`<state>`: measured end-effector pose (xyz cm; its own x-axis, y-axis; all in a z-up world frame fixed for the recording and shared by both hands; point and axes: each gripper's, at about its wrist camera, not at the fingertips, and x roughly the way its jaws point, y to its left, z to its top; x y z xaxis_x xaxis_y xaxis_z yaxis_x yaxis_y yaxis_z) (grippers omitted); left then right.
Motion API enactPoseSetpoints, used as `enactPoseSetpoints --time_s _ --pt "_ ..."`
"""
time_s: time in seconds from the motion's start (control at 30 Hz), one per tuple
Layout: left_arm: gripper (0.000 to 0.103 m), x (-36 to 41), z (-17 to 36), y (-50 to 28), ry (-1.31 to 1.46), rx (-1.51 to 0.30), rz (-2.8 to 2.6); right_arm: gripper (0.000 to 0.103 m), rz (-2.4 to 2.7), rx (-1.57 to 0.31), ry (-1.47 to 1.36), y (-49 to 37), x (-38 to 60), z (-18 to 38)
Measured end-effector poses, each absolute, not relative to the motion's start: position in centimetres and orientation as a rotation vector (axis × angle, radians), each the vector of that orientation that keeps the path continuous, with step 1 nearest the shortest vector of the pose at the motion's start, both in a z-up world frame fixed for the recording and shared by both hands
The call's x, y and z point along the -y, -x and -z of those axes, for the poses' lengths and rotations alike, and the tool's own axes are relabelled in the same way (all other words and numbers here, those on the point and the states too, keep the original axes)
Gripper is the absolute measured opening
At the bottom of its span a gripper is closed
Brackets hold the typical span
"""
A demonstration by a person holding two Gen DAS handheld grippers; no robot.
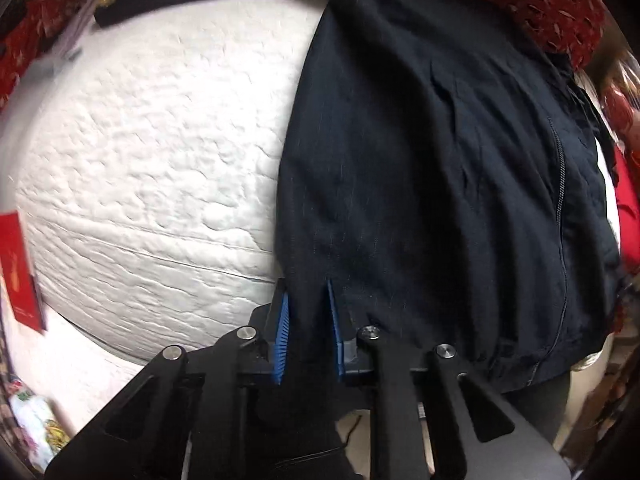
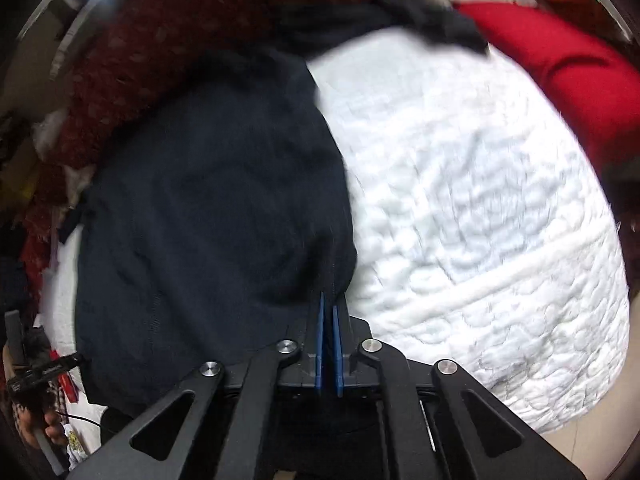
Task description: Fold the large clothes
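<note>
A large dark navy garment (image 1: 440, 160) lies on a white quilted mattress (image 1: 160, 140), with a zipper line running down its right side. My left gripper (image 1: 307, 286) holds the garment's near left hem between its blue pads, with a bunch of cloth in the gap. In the right wrist view the same garment (image 2: 216, 208) covers the left half of the mattress (image 2: 480, 200). My right gripper (image 2: 328, 300) is shut on the garment's near right edge, its blue pads almost together.
A red patterned blanket (image 1: 520, 0) lies past the garment's far end. A red cloth (image 2: 560, 72) lies at the mattress's far right. A red card (image 1: 20, 272) stands at the left edge. The other hand and handle (image 2: 36, 380) show at lower left.
</note>
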<state>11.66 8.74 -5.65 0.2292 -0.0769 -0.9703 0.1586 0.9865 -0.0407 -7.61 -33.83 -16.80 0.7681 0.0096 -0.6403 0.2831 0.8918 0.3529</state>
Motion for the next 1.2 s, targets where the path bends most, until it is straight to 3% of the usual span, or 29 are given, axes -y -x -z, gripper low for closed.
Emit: enactPoseSetpoints --time_s 0.1,0.2,0.4,0.47,0.53,0.6,0.67,0.73,0.83,0.93,0.97,1.2 --pt "0.015 -8.1 6.2 -11.0 -0.114 -1.339 0.132 0.001 0.227 -0.668 -0.474 8.5 35.1 16.9" --pt "0.015 -8.0 5.8 -10.7 -0.118 -1.349 0.119 0.0 0.288 -0.87 -0.495 7.2 36.6 20.8" --pt "0.015 -8.2 0.3 -8.5 -0.018 -1.28 0.228 0.008 0.14 -0.706 -0.528 9.3 35.6 15.9" --pt "0.017 -6.6 -1.1 -8.5 -0.022 -1.241 0.285 0.023 0.096 -0.663 -0.488 8.9 34.0 14.7" --pt "0.026 -4.2 -1.0 -8.6 -0.053 -1.212 0.311 0.027 0.082 -0.667 -0.468 5.9 32.9 14.8" --pt "0.028 -1.7 0.6 -9.9 -0.088 -1.224 0.313 0.027 0.091 -0.746 -0.464 3.1 32.7 17.0" --pt "0.028 0.3 3.3 -10.8 -0.138 -1.291 0.299 0.02 0.125 -0.833 -0.427 0.6 32.5 19.3" --pt "0.028 1.5 5.5 -10.8 -0.191 -1.352 0.27 0.018 0.115 -0.789 -0.377 0.9 32.2 18.4" --pt "0.028 1.9 4.2 -10.9 -0.204 -1.328 0.3 0.019 0.092 -0.699 -0.474 1.4 36.0 14.7" --pt "0.029 2.1 1.7 -11.5 -0.144 -1.321 0.327 0.031 0.279 -0.581 -0.541 1.3 43.0 11.5" --pt "0.03 1.9 0.9 -11.7 -0.129 -1.313 0.33 0.039 0.342 -0.562 -0.545 1.1 44.9 10.9" --pt "0.032 3.3 -2.2 -13.7 -0.01 -1.235 0.442 0.068 0.496 -0.581 -0.36 -5.2 50.2 9.3"
